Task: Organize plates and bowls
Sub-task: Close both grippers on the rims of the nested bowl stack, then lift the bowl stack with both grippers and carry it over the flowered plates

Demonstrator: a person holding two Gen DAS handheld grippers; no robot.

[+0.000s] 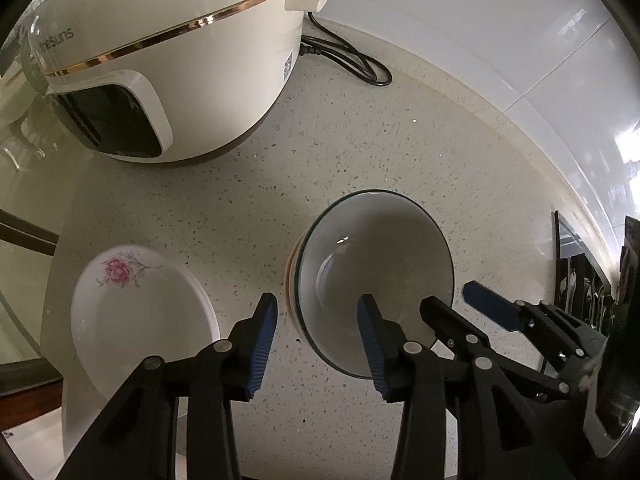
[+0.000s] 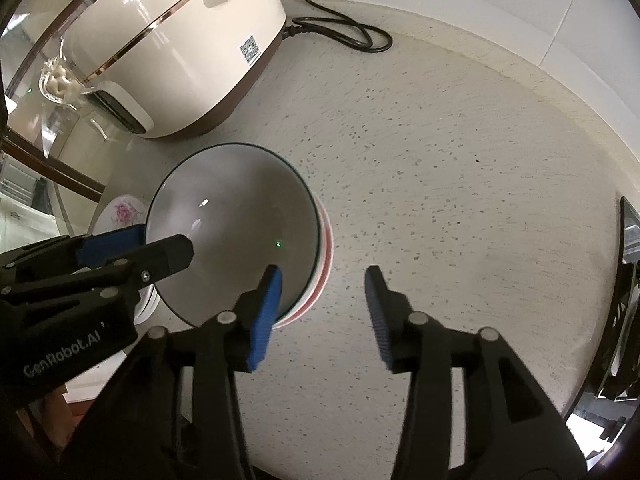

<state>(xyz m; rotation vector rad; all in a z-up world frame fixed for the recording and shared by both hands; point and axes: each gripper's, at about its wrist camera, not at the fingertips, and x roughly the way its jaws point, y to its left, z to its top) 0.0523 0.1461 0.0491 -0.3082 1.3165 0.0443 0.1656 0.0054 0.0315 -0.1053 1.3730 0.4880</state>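
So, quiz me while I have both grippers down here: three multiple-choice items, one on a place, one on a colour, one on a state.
1. The flowered plate lies:
A. inside the bowl
B. beside the bowl, apart from it
C. on top of the cooker

2. The flower on the plate is:
A. pink
B. blue
C. yellow

3. The left gripper has its jaws:
A. shut on the plate
B. shut on nothing
C. open, astride the bowl's rim

Answers:
1 B: bare counter shows between the plate and the bowl.
2 A: the petals are pink, with grey leaves.
3 C: one blue pad is inside the bowl and the other outside, with a wide gap and neither pressing on the wall.
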